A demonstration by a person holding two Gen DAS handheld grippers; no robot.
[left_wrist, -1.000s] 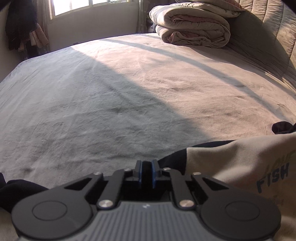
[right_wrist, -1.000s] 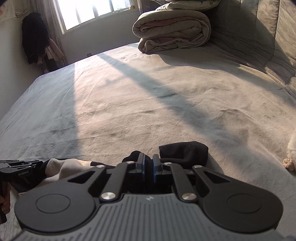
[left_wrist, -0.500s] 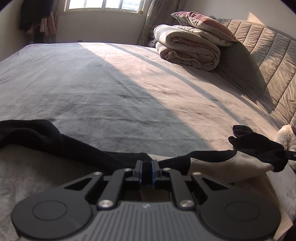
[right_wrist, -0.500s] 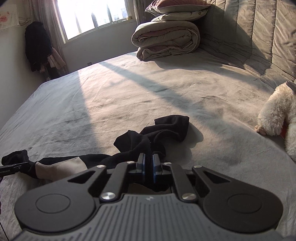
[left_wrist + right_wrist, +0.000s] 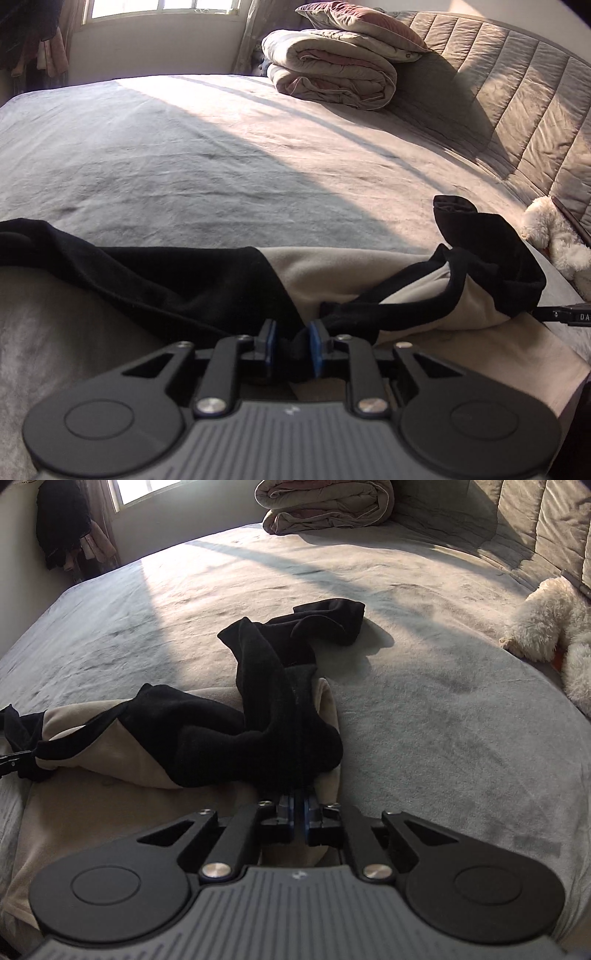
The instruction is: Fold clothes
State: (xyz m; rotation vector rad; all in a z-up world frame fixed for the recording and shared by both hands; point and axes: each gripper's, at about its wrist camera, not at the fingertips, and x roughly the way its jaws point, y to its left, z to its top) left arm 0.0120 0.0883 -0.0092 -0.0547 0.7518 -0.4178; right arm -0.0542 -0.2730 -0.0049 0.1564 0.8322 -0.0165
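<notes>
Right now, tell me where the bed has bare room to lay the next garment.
Free: the wide sheet between the sweatshirt and the folded duvet. A narrower strip lies between the sweatshirt's sleeve and the plush toy. Crowded: the near edge, under the sweatshirt.

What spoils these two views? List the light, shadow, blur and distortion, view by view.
Left wrist view: fisheye bends the quilted headboard; the window is blown out; a sunlit band crosses the bed, its near part shaded; the black and beige garment reads clearly. Right wrist view: edges curve; the black sleeve loses detail, casting a hard shadow; the white plush toy is soft.
</notes>
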